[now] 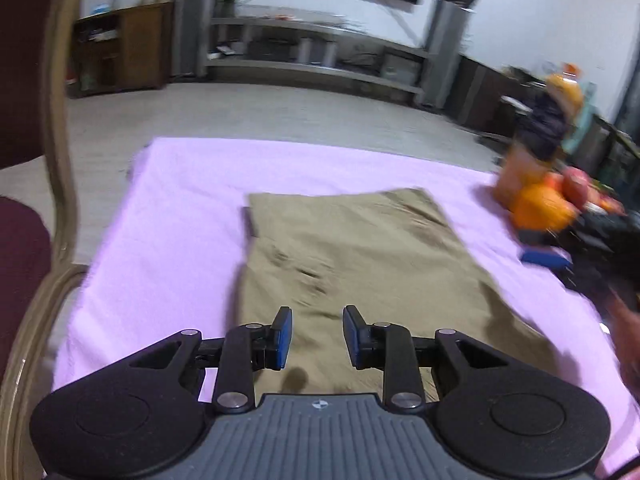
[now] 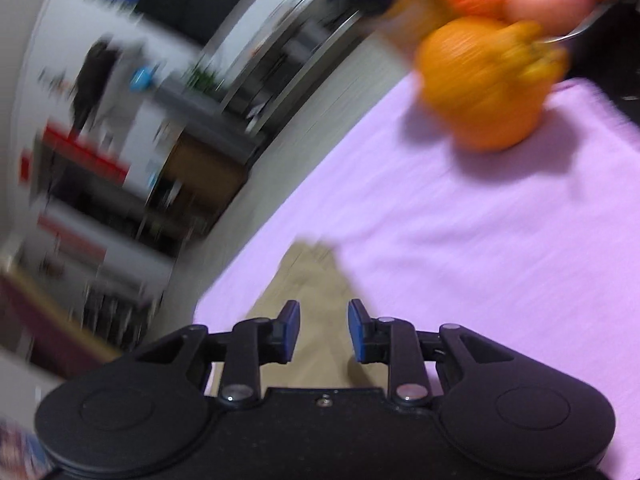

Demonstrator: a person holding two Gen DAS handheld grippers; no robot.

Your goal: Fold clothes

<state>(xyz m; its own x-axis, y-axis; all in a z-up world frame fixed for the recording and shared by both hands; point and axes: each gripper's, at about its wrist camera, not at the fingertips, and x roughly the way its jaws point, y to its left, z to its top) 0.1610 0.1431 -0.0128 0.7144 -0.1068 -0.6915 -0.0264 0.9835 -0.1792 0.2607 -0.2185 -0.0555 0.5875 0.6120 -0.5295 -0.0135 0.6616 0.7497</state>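
Observation:
A khaki folded garment (image 1: 352, 248) lies flat on the pink cloth (image 1: 176, 208) that covers the table. My left gripper (image 1: 317, 334) is open and empty, just above the garment's near edge. The right wrist view is blurred by motion. My right gripper (image 2: 323, 330) is open and empty over a corner of the same khaki garment (image 2: 312, 280), with pink cloth (image 2: 480, 240) to its right. In the left wrist view the other gripper shows only as a dark blur with blue pads (image 1: 544, 258) at the right edge.
An orange pumpkin-like toy (image 1: 540, 206) and other fruit-like objects (image 1: 576, 186) sit at the table's far right; the pumpkin also shows in the right wrist view (image 2: 488, 84). A wooden chair (image 1: 52, 160) stands at the left. Floor, shelves and a TV unit (image 1: 320, 52) lie beyond.

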